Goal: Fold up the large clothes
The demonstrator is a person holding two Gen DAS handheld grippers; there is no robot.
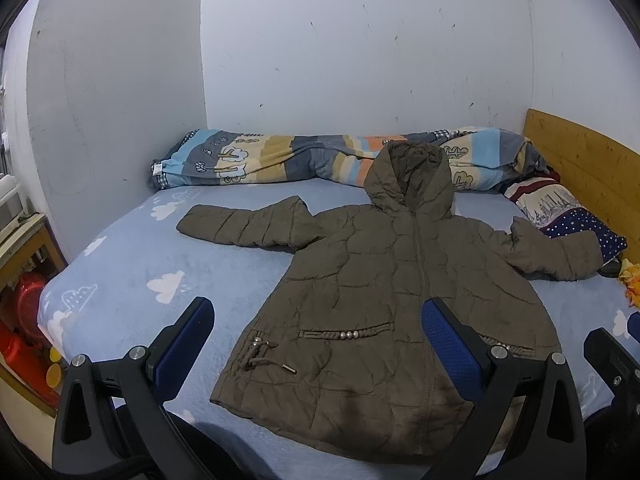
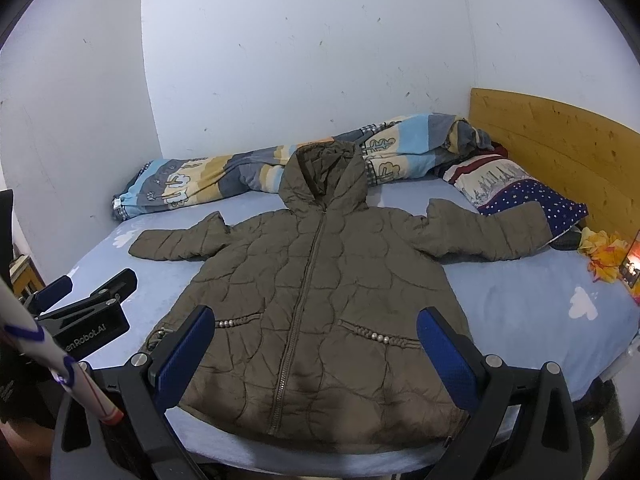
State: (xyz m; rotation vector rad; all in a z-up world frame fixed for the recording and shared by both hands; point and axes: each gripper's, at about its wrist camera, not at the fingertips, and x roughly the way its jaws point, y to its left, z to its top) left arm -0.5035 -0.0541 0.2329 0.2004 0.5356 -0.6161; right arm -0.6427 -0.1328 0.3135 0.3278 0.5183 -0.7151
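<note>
Both tools wide open and empty above the near hem; the jacket waits flat for the first fold.

At the bottom of the frame our left gripper (image 1: 316,340) and our right gripper (image 2: 316,340) both stand spread wide and hold nothing. Just beyond them, in the middle of each frame, the olive padded jacket (image 2: 312,300) lies front up and zipped on the blue bed sheet (image 1: 132,256). We judge that no fold is done yet. For a clean start we would pinch a cuff: the left sleeve (image 1: 240,224) at middle left, the right sleeve (image 2: 488,232) at middle right, which lies against the starred pillow (image 2: 528,196). The padding is thick, so we take one layer deep. At the far side the hood (image 2: 324,176) rests on the striped quilt (image 1: 256,156).
</note>
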